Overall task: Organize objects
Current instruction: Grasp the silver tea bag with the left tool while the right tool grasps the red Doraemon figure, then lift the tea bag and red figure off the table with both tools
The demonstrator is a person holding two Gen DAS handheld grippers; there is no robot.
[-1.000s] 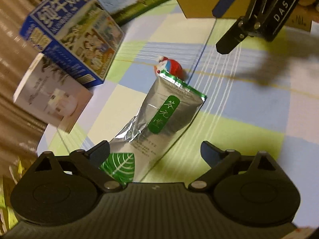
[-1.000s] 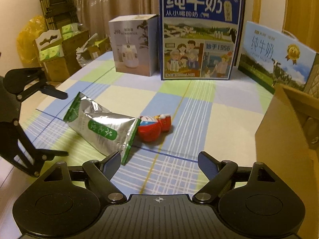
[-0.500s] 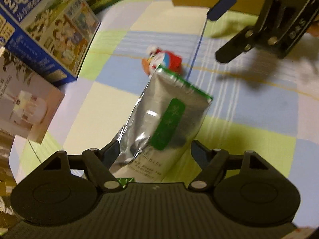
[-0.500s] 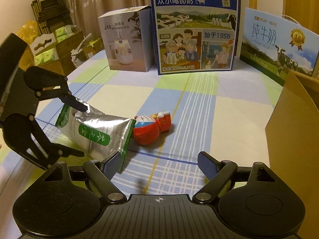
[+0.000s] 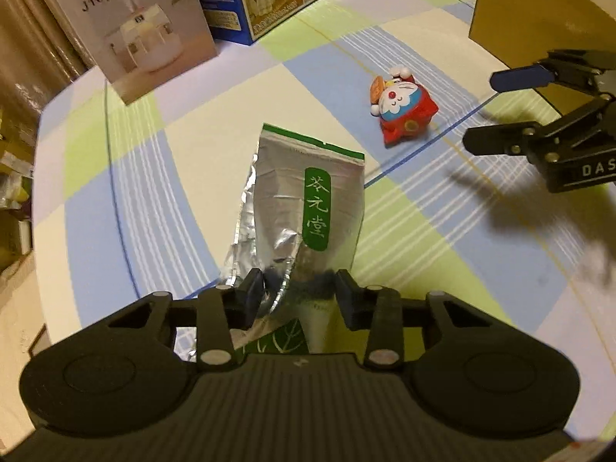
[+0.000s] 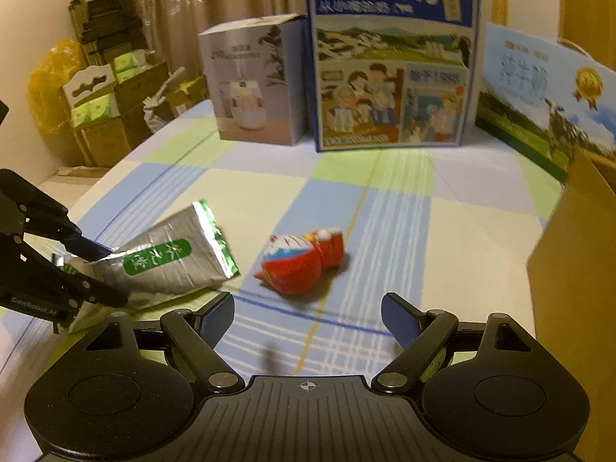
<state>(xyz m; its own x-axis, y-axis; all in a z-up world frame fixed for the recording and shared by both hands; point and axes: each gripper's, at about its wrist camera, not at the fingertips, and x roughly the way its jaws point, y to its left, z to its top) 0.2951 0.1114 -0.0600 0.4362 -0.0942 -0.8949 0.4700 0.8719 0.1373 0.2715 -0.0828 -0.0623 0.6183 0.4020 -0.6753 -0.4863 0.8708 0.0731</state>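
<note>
Since a second earlier, left gripper (image 5: pixel 299 293) had pinched the pouch (image 5: pixel 308 208), apparently lifting its near end. Right gripper (image 6: pixel 308 317) hung wide, empty, near the toy (image 6: pixel 304 258) beside the pouch. Best lifted slowly; foil slips.

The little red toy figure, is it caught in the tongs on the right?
No, the red toy figure lies on the checked cloth, out ahead of the right tongs, which are spread open and empty.
</note>
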